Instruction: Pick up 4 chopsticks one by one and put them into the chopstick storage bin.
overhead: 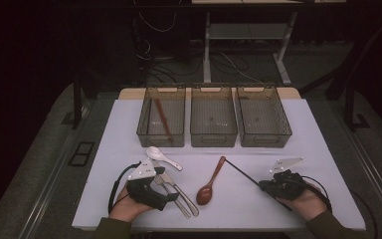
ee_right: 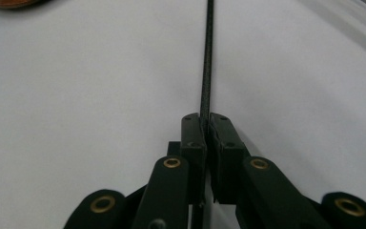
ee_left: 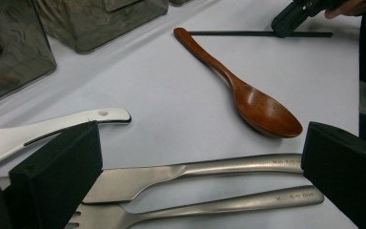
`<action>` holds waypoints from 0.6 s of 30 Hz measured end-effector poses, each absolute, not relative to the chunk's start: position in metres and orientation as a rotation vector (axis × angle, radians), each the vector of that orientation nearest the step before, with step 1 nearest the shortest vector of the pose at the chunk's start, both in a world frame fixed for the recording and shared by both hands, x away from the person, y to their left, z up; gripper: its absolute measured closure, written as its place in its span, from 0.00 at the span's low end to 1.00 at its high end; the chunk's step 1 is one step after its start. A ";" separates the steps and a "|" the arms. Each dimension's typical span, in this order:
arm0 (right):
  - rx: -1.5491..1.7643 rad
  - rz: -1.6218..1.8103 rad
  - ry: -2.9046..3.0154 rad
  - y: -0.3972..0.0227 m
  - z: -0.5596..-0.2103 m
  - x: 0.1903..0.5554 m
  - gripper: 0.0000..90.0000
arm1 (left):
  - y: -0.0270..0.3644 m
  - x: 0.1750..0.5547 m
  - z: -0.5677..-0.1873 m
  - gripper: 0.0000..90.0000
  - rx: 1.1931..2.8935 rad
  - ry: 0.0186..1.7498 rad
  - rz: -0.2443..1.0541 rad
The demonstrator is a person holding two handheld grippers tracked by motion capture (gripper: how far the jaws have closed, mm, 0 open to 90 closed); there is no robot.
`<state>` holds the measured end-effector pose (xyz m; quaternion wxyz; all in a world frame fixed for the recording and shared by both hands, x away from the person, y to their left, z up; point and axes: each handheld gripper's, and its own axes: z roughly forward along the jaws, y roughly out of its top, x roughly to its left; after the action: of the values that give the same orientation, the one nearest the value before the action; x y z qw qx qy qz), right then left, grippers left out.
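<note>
My right gripper (overhead: 264,185) (ee_right: 205,119) is shut on a thin black chopstick (overhead: 241,172) (ee_right: 207,57) (ee_left: 248,34) that lies flat on the white table, its far end pointing toward the bins. My left gripper (overhead: 166,191) (ee_left: 200,157) is open, its jaws standing on either side of the handles of a metal knife (ee_left: 195,169) and fork (ee_left: 219,205) (overhead: 184,199). Between the two grippers lies a brown wooden spoon (overhead: 209,186) (ee_left: 248,95), bowl nearest the person. A white ceramic spoon (overhead: 161,157) (ee_left: 52,129) rests just beyond the left gripper.
Three smoky clear bins stand in a row at the back: left (overhead: 161,141), middle (overhead: 214,142), right (overhead: 266,141). The left one holds a brown chopstick (overhead: 163,119). The white table top (overhead: 318,149) ends close in front of both hands.
</note>
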<state>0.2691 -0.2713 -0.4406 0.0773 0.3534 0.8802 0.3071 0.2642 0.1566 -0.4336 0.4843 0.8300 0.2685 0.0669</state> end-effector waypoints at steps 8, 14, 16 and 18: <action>1.078 0.916 2.624 -0.278 -0.440 0.272 0.95 | 0.157 0.264 -0.434 0.00 2.022 0.655 0.161; 1.099 0.972 2.611 -0.288 -0.437 0.275 0.95 | 0.157 0.264 -0.434 0.00 2.018 0.654 0.162; 1.098 0.994 2.603 -0.290 -0.435 0.276 0.95 | 0.157 0.264 -0.434 0.00 2.019 0.653 0.162; 1.094 1.011 2.604 -0.291 -0.433 0.276 0.95 | 0.157 0.265 -0.434 0.00 2.019 0.654 0.162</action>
<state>0.2757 -0.2915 -0.4334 0.0710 0.3638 0.8658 0.3362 0.2646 0.1569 -0.4341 0.4854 0.8294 0.2686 0.0664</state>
